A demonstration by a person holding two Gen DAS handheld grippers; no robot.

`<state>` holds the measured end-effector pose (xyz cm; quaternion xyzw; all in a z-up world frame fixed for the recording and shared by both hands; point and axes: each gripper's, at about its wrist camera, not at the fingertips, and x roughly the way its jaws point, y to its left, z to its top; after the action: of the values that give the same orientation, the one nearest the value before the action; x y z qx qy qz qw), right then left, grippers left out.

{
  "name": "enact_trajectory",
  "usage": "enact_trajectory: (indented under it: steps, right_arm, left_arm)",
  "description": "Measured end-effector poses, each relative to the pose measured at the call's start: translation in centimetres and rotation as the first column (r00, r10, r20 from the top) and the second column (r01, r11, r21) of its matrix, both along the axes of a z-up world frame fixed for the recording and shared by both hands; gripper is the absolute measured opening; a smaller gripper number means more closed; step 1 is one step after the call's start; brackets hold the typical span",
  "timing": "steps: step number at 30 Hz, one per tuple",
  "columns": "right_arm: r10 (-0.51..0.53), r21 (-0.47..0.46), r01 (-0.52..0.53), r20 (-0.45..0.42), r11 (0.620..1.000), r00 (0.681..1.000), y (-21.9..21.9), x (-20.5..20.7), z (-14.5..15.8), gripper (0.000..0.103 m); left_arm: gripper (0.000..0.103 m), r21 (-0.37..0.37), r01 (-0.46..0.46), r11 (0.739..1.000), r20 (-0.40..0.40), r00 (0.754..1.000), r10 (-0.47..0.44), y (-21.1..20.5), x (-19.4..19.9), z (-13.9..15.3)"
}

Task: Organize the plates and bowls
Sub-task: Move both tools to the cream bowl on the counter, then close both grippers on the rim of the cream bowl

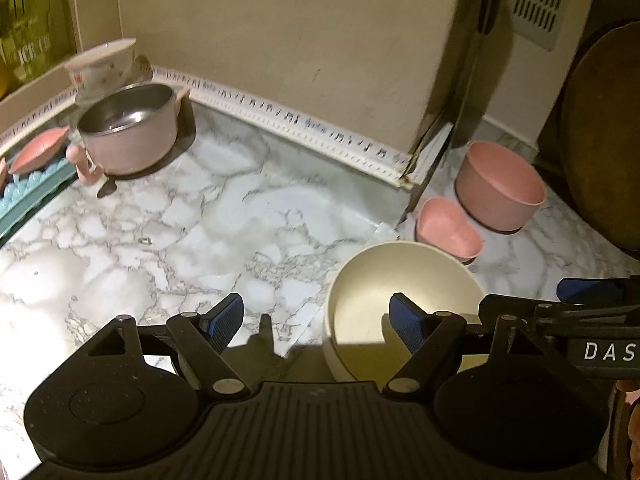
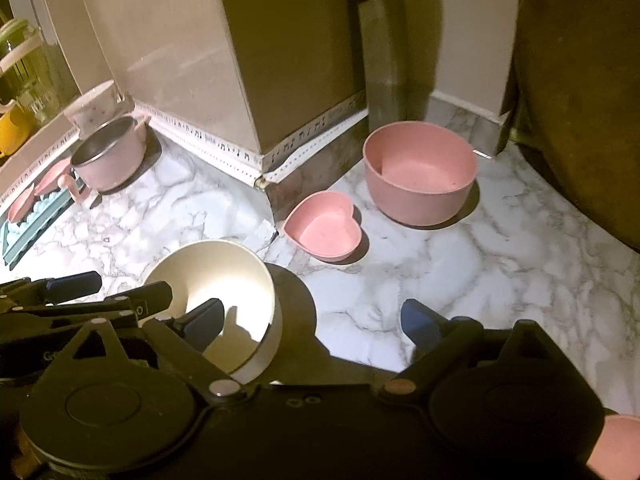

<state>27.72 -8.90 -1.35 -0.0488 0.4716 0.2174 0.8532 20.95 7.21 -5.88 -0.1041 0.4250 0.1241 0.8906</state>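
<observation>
Ahead of the jaws stand 5 bowls: 1 cream bowl (image 2: pixel 224 292) nearest, 1 heart-shaped pink bowl (image 2: pixel 324 226) and 1 round pink bowl (image 2: pixel 420 172) beyond, 1 steel-lined pink bowl (image 1: pixel 132 128) and 1 floral white bowl (image 1: pixel 102 64) far left. 2 pink dishes (image 2: pixel 52 178) sit in 1 teal rack (image 2: pixel 36 216).

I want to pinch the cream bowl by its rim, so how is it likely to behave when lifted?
The cream bowl looks matte and thin-walled like the pink bowl, so probably light, stiff and not very slippery. It is deep and round, so a one-sided rim pinch may let it tilt. Both the left gripper and right gripper stand open near it.
</observation>
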Motion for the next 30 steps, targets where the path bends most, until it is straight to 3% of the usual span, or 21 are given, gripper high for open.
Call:
enact_trajectory:
  steps: [2,12,14,18,23,30]
  right_arm:
    - [0.009,-0.001,-0.009,-0.021,1.000,1.000,0.4,0.5,-0.5,0.091]
    - [-0.007,-0.002,0.007,-0.150,1.000,0.989,1.1,2.6,-3.1,0.059]
    - [-0.002,-0.006,0.001,-0.165,1.000,0.986,1.3,2.6,-3.4,0.053]
    - [-0.001,0.000,0.001,-0.176,1.000,0.984,1.5,2.5,-3.5,0.043]
    - [0.003,0.008,-0.001,-0.182,1.000,0.983,1.7,2.3,-3.2,0.029]
    - [0.006,0.010,-0.004,-0.188,1.000,0.982,1.9,1.7,-2.9,0.013]
  left_arm:
    - [0.080,-0.011,-0.009,1.000,-0.018,1.000,0.009,0.3,0.4,-0.5]
    - [0.079,-0.065,-0.018,0.998,-0.066,0.998,0.014,0.8,1.5,-1.9]
    - [0.071,-0.077,-0.014,0.997,-0.069,0.998,0.009,0.8,1.5,-1.9]
    - [0.067,-0.101,-0.020,0.995,-0.077,0.997,0.012,0.8,1.5,-2.0]
    - [0.041,-0.116,-0.016,0.993,-0.088,0.996,0.006,0.7,1.5,-1.9]
    - [0.026,-0.136,0.000,0.991,-0.122,0.992,-0.017,0.1,1.0,-1.7]
